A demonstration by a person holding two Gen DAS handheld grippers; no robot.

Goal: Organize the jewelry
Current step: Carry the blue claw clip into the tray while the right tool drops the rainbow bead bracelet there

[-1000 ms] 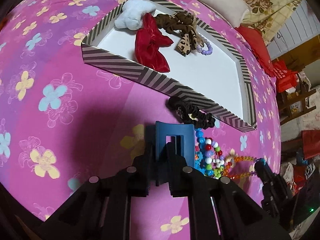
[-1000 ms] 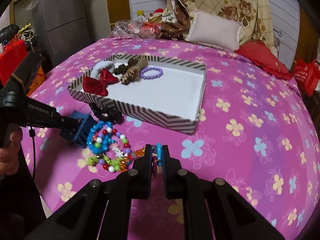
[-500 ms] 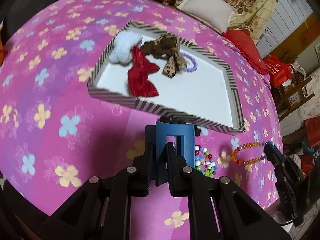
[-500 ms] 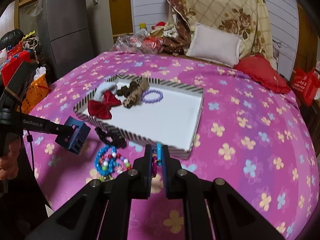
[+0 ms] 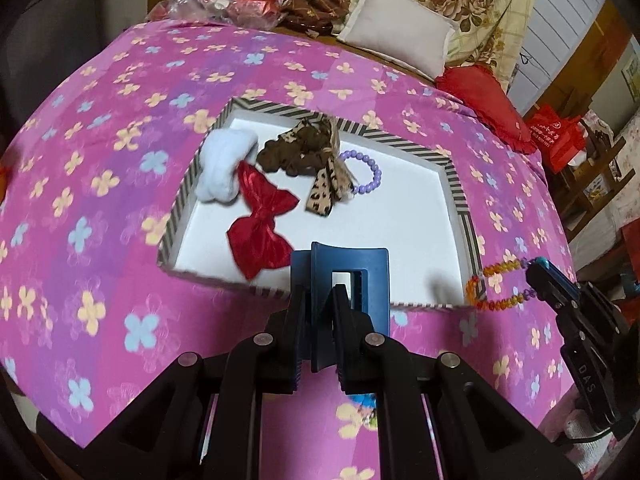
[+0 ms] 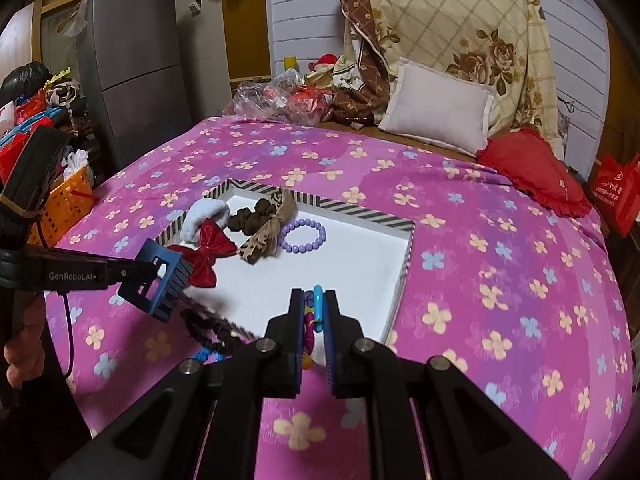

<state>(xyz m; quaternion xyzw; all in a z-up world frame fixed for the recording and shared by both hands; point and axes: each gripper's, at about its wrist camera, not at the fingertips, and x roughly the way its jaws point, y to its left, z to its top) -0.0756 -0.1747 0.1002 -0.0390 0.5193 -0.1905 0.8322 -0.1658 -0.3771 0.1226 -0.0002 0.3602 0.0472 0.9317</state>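
Already in the tray (image 5: 452,178): white scrunchie (image 5: 224,164), red bow (image 5: 262,226), leopard scrunchie (image 5: 308,152) and purple bead bracelet (image 5: 366,172), so we reckon roughly half done.
Left hand-held gripper (image 5: 320,292): clamped tight on the blue hair claw (image 5: 352,276), held over the tray's near edge.
Right hand-held gripper (image 6: 314,300): pinched shut on the orange bead bracelet (image 5: 496,284), dangling by the tray's near right corner.
Still out on the bed (image 6: 500,248): black scrunchie (image 6: 208,330), plus some colourful beads we can barely see.

Black scrunchie (image 6: 208,326) blurred (near box edge), bead pile (image 5: 362,400) mostly hidden
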